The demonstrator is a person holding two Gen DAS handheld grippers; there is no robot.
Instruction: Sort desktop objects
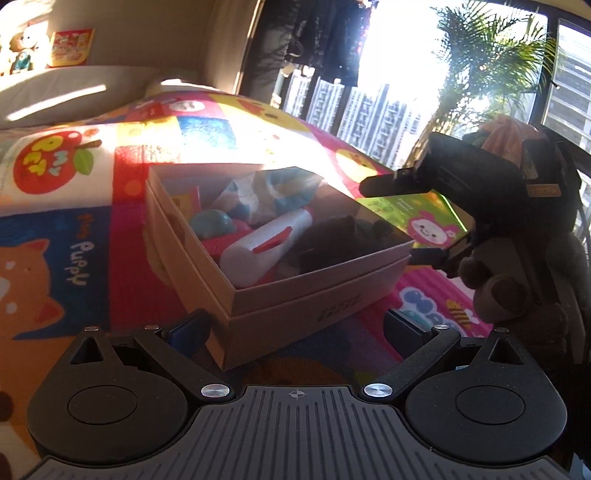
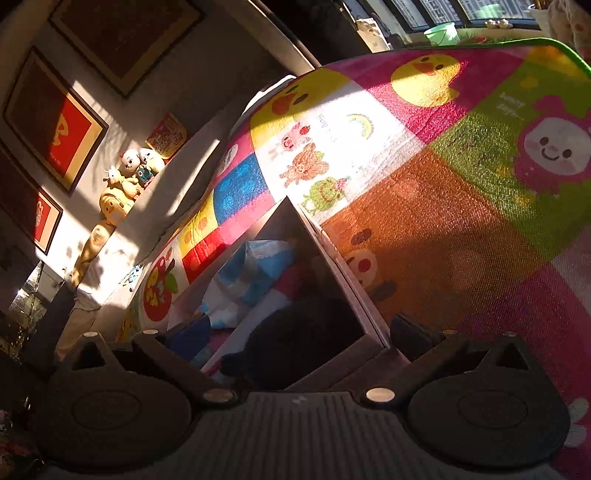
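An open cardboard box (image 1: 295, 295) sits on a colourful cartoon mat (image 1: 74, 221). Inside lie a white tube with a red mark (image 1: 266, 240), a teal ball (image 1: 212, 223), a blue and white crumpled packet (image 1: 266, 192) and a dark object (image 1: 332, 236). My left gripper (image 1: 295, 326) is open, its fingers spread at the box's near corner. My right gripper (image 1: 399, 218) is open at the box's right side, fingers above and below the rim. In the right wrist view the right gripper (image 2: 295, 332) straddles the box wall (image 2: 332, 280), with the packet (image 2: 251, 273) and dark object (image 2: 295, 332) inside.
A brown plush toy (image 1: 495, 280) hangs by the right gripper. A window with a palm plant (image 1: 480, 66) is behind. Plush toys (image 2: 125, 177) and framed pictures (image 2: 55, 122) line the wall. A green bucket (image 2: 441, 33) stands beyond the mat.
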